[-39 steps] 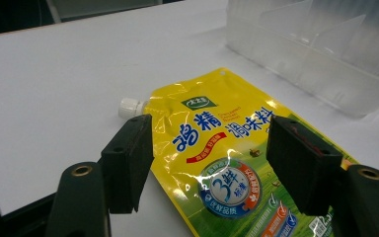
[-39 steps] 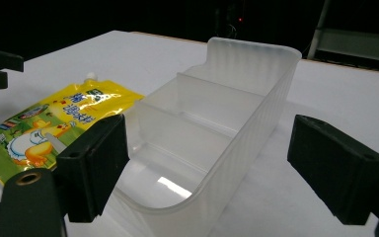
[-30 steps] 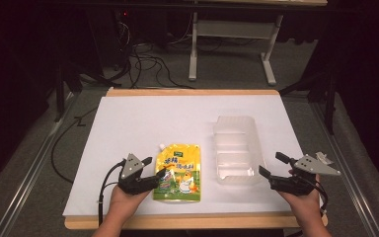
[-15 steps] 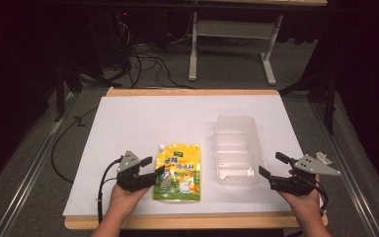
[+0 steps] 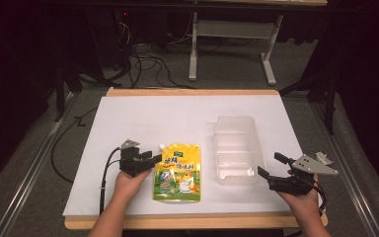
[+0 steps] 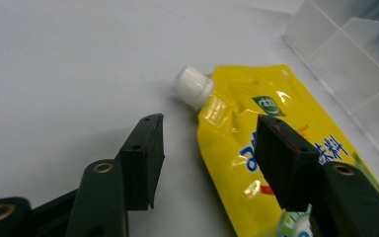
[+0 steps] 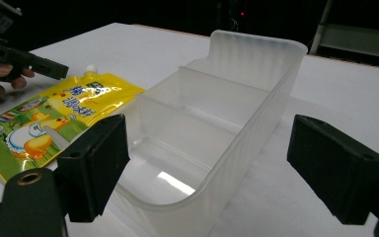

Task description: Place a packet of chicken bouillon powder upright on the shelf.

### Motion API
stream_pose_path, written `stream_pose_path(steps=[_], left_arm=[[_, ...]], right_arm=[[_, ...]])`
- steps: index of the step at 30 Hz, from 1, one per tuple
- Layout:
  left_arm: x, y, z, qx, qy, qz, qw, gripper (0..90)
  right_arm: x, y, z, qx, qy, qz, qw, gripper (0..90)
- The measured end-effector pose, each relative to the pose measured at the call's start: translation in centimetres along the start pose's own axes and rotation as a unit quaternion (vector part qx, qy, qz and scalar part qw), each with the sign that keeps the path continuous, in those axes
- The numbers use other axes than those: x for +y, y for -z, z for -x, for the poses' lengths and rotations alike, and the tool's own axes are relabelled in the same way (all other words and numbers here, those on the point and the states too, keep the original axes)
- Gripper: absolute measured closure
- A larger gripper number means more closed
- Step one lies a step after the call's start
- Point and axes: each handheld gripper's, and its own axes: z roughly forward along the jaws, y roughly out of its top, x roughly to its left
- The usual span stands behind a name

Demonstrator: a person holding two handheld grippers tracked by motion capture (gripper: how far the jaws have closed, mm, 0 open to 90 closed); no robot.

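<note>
Dark floor and trailing cables surround the white-topped table [image 5: 143, 118] I'm working over, with a pale metal desk frame [image 5: 232, 49] standing beyond its far edge.

Starting at my left gripper [image 6: 207, 148]: its jaws have just been closing and stand partly open, straddling the upper left edge of the flat yellow plastic spout pouch with the white screw cap [image 6: 276, 148]. One jaw sits over the printed face, the other over bare table just beside the pouch's edge. From the left gripper view I judge the pads are not yet pressing, so I have hold of nothing.

Outward from there, the pouch lies flat near the front edge of the table, cap pointing away from me. Just beside the pouch, on its right, stands the clear, ribbed plastic bin with inner dividers [image 5: 234, 148], apart from the pouch and empty as far as I can see.

My right gripper [image 5: 271, 165] hangs beyond the bin's near right corner, jaws spread wide, holding nothing.

As I read it, the job is to put the pouch into the bin. Nothing of that is done yet: the grasp is only being set up, and the lift, carry and release are all left.
</note>
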Motion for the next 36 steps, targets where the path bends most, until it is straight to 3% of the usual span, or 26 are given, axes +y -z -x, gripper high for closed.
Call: stream_pose_path(steps=[2,8,12,14,18,23,26,28,30,31,33,34,36], left_arm=[[0.3,-0.4,-0.4,0.004,0.003,-0.012,0.9999,46.0],[0.7,-1.2,-0.6,-0.019,0.016,-0.026,0.9994,48.3],[0.6,-1.3,-0.7,-0.045,0.031,-0.039,0.9977,54.3],[0.6,-1.3,-0.7,-0.044,0.030,-0.040,0.9978,55.2],[0.4,-1.6,-0.3,-0.049,0.024,-0.051,0.9972,67.2],[0.3,-1.4,-0.1,-0.044,0.018,-0.044,0.9979,78.9],[0.1,-1.2,0.4,-0.041,0.005,-0.038,0.9984,88.0],[-0.1,-1.0,1.2,-0.025,-0.023,-0.029,0.9990,90.0],[-0.3,-0.6,2.8,0.015,-0.063,-0.009,0.9979,90.0],[-0.3,-0.6,2.8,0.015,-0.063,-0.009,0.9979,90.0],[-0.5,-0.2,4.2,0.047,-0.096,0.016,0.9941,90.0],[-0.6,0.2,5.2,0.064,-0.107,0.042,0.9913,90.0],[-0.8,0.8,6.3,0.080,-0.115,0.070,0.9877,90.0]], right_arm=[[0.0,0.0,0.0,0.000,0.001,0.000,1.0000,16.2],[-0.1,-0.1,-0.1,0.000,0.003,-0.004,1.0000,16.5],[-0.1,-0.1,-0.1,0.000,0.003,-0.005,1.0000,16.6],[-0.1,-0.1,-0.1,0.000,0.003,-0.005,1.0000,16.6],[0.0,0.0,-0.1,0.000,0.004,-0.004,1.0000,16.7],[0.0,0.0,-0.1,0.000,0.002,-0.004,1.0000,16.7],[0.0,0.0,0.0,-0.001,0.001,-0.004,1.0000,16.8],[0.0,0.0,0.0,0.000,0.001,-0.004,1.0000,16.8],[0.0,0.0,-0.1,0.000,0.001,-0.002,1.0000,16.8],[0.0,0.0,-0.1,0.000,0.001,-0.002,1.0000,16.8],[0.0,0.1,-0.2,-0.001,0.001,-0.002,1.0000,17.2],[0.1,0.1,-0.2,-0.001,0.004,-0.002,1.0000,17.2],[0.1,0.1,-0.3,-0.001,0.005,-0.001,1.0000,17.2]])
